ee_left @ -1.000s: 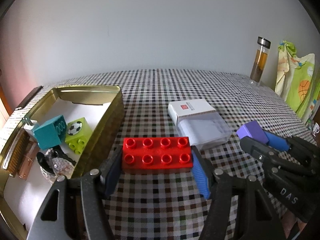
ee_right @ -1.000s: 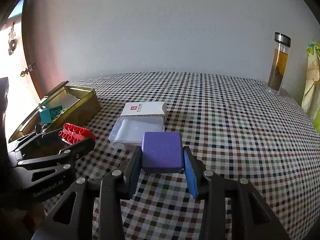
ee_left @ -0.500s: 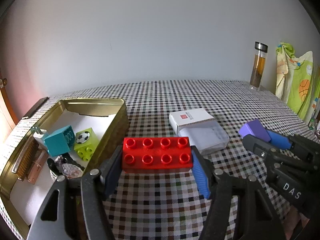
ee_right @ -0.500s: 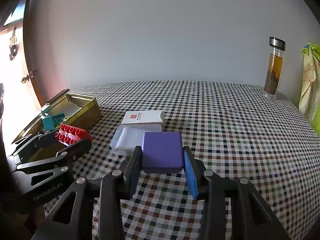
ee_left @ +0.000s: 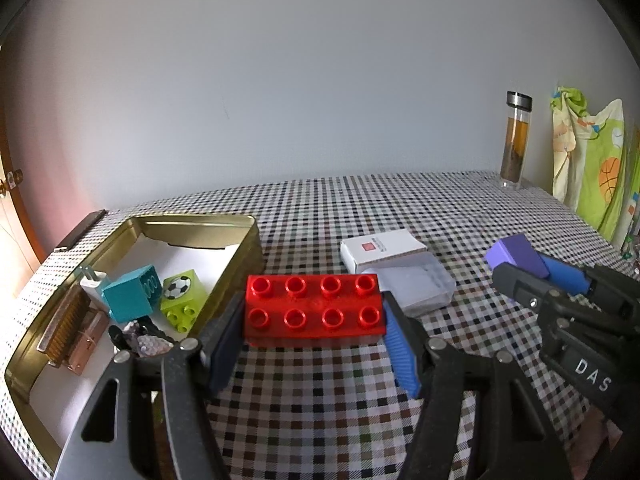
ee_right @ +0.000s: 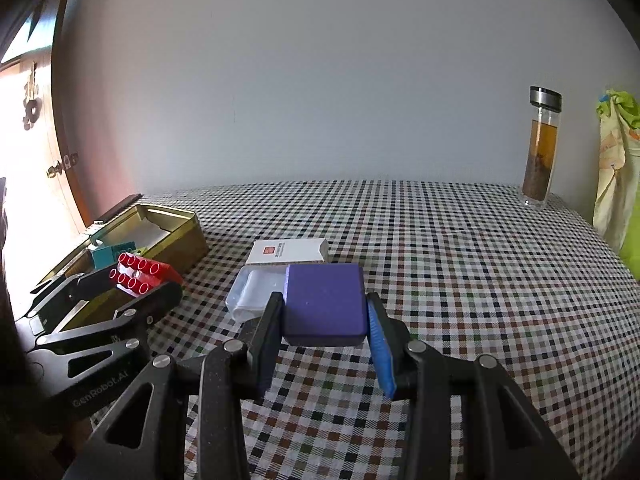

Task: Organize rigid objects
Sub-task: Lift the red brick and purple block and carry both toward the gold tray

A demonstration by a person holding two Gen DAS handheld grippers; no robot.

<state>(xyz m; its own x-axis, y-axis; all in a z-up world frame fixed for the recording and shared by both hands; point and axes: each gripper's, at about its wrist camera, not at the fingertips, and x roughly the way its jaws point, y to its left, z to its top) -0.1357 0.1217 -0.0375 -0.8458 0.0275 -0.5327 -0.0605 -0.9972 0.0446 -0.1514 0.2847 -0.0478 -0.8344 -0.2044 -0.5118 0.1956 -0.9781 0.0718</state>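
1. Red brick (ee_left: 314,308): centre of the left wrist view, clamped lengthwise in the left gripper (ee_left: 314,334), clear of the checked counter (ee_left: 460,216).
2. Purple block (ee_right: 325,304): centre of the right wrist view, pinched by the right gripper (ee_right: 326,338).
3. Change: against the earlier frames, both views have tilted up slightly; the grips are unchanged, so both loads seem secure for carrying.
4. Gold tin (ee_left: 244,248): lower left, holding a teal block (ee_left: 130,294) and green football brick (ee_left: 182,300); likely destination.
5. White box (ee_left: 382,250): right of centre, unsorted.
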